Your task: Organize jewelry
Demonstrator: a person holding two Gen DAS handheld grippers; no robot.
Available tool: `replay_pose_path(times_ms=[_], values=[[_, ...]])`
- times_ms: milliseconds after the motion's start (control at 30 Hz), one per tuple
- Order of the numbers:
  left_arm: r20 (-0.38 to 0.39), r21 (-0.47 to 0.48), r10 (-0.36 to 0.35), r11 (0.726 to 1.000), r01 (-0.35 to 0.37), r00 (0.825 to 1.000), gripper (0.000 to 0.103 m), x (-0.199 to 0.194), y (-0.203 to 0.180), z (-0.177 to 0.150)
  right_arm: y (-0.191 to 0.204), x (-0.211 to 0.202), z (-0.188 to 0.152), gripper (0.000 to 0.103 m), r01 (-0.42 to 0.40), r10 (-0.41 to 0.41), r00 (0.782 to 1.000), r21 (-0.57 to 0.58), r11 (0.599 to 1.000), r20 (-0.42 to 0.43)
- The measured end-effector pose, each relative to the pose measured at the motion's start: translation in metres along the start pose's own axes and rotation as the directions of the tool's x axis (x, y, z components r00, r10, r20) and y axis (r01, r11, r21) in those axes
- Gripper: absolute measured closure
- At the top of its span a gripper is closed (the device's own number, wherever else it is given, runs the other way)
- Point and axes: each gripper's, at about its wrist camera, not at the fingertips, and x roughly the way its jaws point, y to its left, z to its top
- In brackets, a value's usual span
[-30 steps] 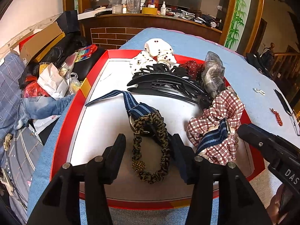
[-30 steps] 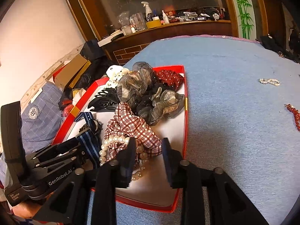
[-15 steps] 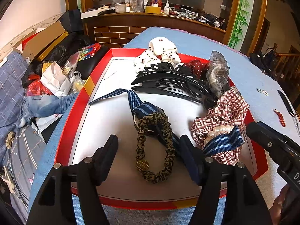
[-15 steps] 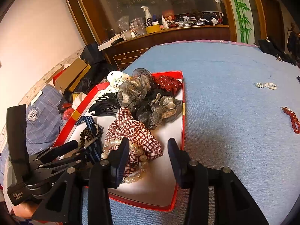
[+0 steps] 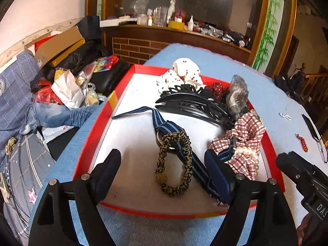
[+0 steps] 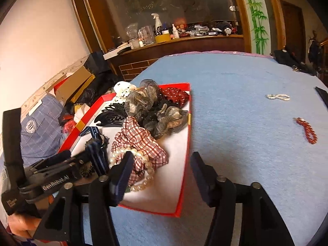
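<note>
Two grippers are hanging over a red tray (image 5: 274,160) full of hair things.

The left gripper (image 5: 164,170) is wide apart around a spotted hair tie (image 5: 185,160) at the frame's lower middle. The right gripper (image 6: 162,172) is apart too, over the tray's edge, beside pearls (image 6: 143,162) on a plaid scrunchie (image 6: 139,139). A red bracelet (image 6: 308,132) is lying at the right.

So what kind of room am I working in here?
Probably a lived-in home: a blue-cloth table with a red tray of hair accessories, a cluttered wooden counter of bottles behind, and clothes and bags piled alongside.
</note>
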Motion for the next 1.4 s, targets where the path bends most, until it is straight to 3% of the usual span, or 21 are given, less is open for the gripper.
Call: replay_pose_path(times_ms=[200, 367, 500, 567, 733, 833, 933, 1067, 1167, 1400], values=[[0.063, 0.021, 0.010, 1.000, -0.011, 0.998, 0.014, -0.030, -0.005, -0.012, -0.009, -0.029, -0.015, 0.014, 0.046, -0.047, 0.998, 0.021, 0.999, 0.029], [0.107, 0.028, 0.007, 1.000, -0.010, 0.994, 0.009, -0.056, -0.013, -0.025, -0.013, -0.053, -0.028, 0.011, 0.081, -0.082, 0.997, 0.042, 0.996, 0.017], [0.216, 0.063, 0.103, 0.991, -0.120, 0.971, 0.003, -0.087, -0.027, -0.045, -0.009, -0.086, -0.046, 0.009, 0.109, -0.112, 0.992, 0.061, 0.992, 0.061], [0.233, 0.079, 0.132, 0.985, -0.154, 0.964, 0.000, -0.097, -0.029, -0.052, -0.004, -0.102, -0.056, 0.009, 0.140, -0.144, 0.986, 0.057, 0.989, 0.080], [0.175, 0.063, 0.080, 0.994, -0.092, 0.981, 0.000, -0.121, -0.019, -0.072, 0.011, -0.146, -0.086, 0.009, 0.210, -0.217, 0.967, 0.065, 0.976, 0.131], [0.135, 0.060, 0.088, 0.993, -0.097, 0.987, 0.000, -0.127, -0.008, -0.082, 0.020, -0.169, -0.098, 0.007, 0.221, -0.227, 0.958, 0.050, 0.974, 0.177], [0.183, 0.089, 0.197, 0.972, -0.216, 0.963, 0.000, -0.136, -0.004, -0.095, 0.030, -0.181, -0.106, 0.006, 0.233, -0.228, 0.952, 0.003, 0.973, 0.204], [0.241, 0.148, 0.254, 0.944, -0.294, 0.937, 0.000, -0.146, -0.007, -0.107, 0.047, -0.186, -0.112, 0.004, 0.263, -0.234, 0.942, -0.095, 0.960, 0.238], [0.211, 0.154, 0.168, 0.967, -0.202, 0.963, 0.000, -0.146, -0.007, -0.108, 0.052, -0.182, -0.111, 0.002, 0.278, -0.244, 0.939, -0.117, 0.953, 0.242], [0.192, 0.171, 0.166, 0.965, -0.199, 0.967, 0.000, -0.138, -0.008, -0.112, 0.053, -0.174, -0.108, 0.002, 0.294, -0.265, 0.940, -0.112, 0.949, 0.216]])
